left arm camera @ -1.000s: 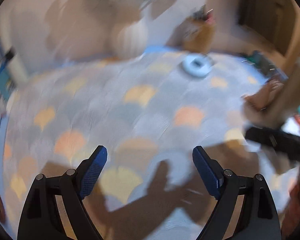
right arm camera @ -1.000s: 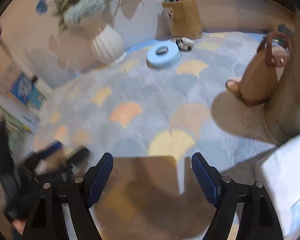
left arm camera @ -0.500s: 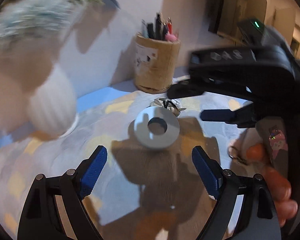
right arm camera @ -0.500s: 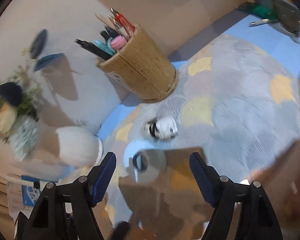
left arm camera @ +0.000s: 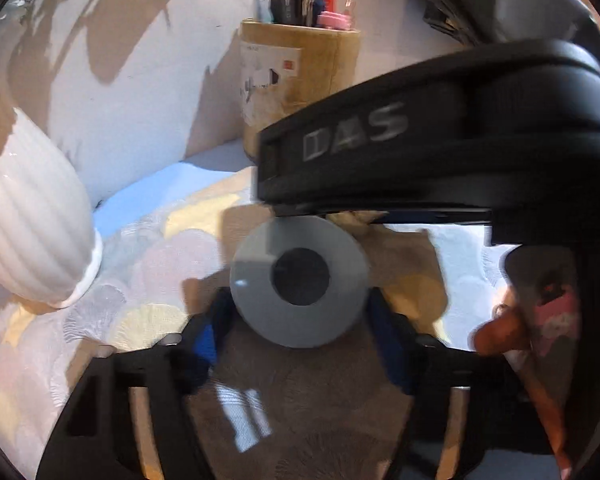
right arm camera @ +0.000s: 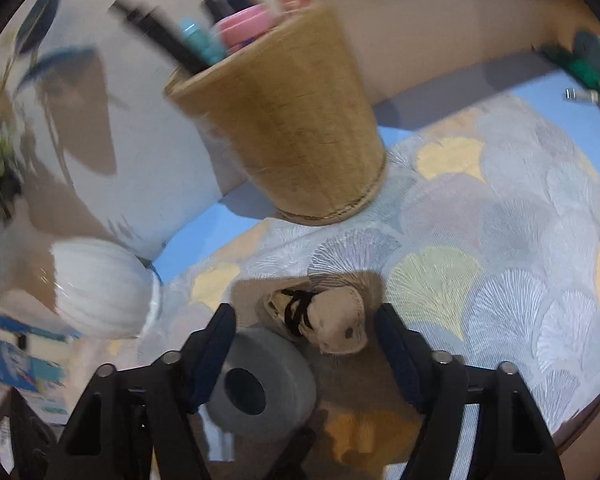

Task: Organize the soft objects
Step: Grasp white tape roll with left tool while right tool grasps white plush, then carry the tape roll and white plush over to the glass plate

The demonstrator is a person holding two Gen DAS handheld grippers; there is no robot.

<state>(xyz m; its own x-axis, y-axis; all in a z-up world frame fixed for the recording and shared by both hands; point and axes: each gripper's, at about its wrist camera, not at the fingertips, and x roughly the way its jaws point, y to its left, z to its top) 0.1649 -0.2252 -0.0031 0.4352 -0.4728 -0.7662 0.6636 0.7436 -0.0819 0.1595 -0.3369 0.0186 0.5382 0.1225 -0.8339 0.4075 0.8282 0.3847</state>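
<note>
I am holding my left gripper (left arm camera: pixel 300 332) low over the patterned cloth (right arm camera: pixel 500 248), and its two blue fingers (left arm camera: pixel 206 340) are standing spread apart. The grey foam ring (left arm camera: pixel 300 280) is lying flat between them. The left pad seems to be just beside the ring's edge, but the picture is blurred there, so I cannot tell if it is touching. The body of my other gripper is crossing the upper right of this view and is covering what is behind the ring.

My right gripper (right arm camera: pixel 306 344) is also staying wide open. Between its fingers (right arm camera: pixel 396 348) the small beige soft toy (right arm camera: pixel 324 320) is lying on the cloth, with a black band around its middle. Neither pad is touching the toy; a gap is showing on each side. The grey ring is sitting just beside the toy, at its lower left, close against my left-side finger in this view.

Behind both soft things the woven pen holder (right arm camera: pixel 284 128) is standing upright, full of pens and with something pink on top. The white ribbed vase (left arm camera: pixel 28 216) is standing to the left, near the wall. In the left view some fingers of my right hand (left arm camera: pixel 504 332) are showing at the right edge.
</note>
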